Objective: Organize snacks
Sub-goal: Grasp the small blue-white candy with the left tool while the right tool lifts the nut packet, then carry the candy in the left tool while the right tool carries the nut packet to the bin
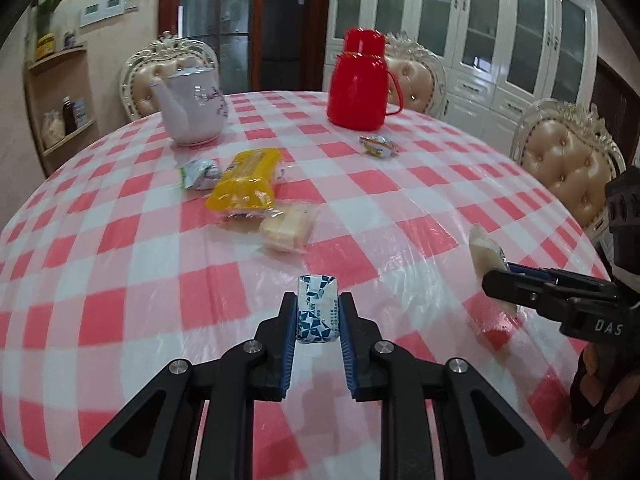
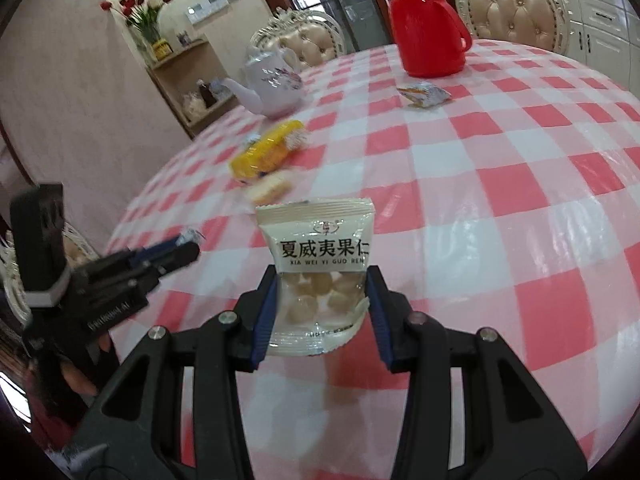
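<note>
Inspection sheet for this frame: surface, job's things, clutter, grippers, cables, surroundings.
Surface: checked tablecloth under clear plastic.
Job's things: yellow packet, clear-wrapped cake, green-white candy, orange-white candy.
Clutter: teapot, red flask.
Grippers: left gripper shut on blue-white candy; right gripper shut on nut packet.
Cables: nothing seen.
Surroundings: padded chairs, white cabinets, corner shelf.

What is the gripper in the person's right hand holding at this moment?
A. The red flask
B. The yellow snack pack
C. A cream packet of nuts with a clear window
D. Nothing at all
C: in the right wrist view, the right gripper has its blue pads pressed on both sides of the cream nut packet, which is lifted off the checked tablecloth.
</note>
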{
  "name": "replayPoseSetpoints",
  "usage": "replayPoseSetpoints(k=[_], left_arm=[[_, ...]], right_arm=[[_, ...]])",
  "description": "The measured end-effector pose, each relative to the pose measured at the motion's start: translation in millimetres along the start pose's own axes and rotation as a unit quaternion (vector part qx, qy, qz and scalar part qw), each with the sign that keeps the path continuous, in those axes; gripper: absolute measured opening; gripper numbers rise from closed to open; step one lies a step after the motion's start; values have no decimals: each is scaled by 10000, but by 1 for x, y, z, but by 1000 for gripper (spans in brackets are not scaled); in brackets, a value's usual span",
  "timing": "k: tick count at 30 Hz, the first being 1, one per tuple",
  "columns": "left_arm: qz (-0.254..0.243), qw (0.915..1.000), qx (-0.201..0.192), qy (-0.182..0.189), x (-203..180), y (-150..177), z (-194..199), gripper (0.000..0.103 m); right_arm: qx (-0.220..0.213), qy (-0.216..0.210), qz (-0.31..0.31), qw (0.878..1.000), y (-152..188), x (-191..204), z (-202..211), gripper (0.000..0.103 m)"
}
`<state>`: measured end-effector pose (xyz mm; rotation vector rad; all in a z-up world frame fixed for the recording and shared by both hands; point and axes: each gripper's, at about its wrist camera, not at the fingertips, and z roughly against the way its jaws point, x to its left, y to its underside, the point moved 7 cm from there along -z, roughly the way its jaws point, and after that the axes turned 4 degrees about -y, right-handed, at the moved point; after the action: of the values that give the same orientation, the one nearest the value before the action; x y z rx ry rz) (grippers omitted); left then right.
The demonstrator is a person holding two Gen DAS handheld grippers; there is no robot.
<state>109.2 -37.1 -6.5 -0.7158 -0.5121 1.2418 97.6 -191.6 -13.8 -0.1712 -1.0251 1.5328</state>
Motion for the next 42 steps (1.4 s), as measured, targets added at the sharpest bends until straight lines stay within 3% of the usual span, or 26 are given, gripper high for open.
replayPoseSetpoints(k=[13, 22, 34, 42], left_arm=[[652, 9959, -240, -586, 46, 46, 46, 21], [806, 9920, -442, -863, 67, 62, 77, 21], [997, 9845, -516, -1347, 111, 93, 126, 21], [1230, 9746, -490, -1806, 152, 122, 165, 21]], right_arm=[[5, -423, 68, 9991, 29, 56, 4, 47], [368, -851, 391, 9949, 59, 113, -16, 47], [815, -1447, 650, 9840, 90, 177, -42, 47], [1127, -1864, 925, 9716, 112, 231, -57, 47]])
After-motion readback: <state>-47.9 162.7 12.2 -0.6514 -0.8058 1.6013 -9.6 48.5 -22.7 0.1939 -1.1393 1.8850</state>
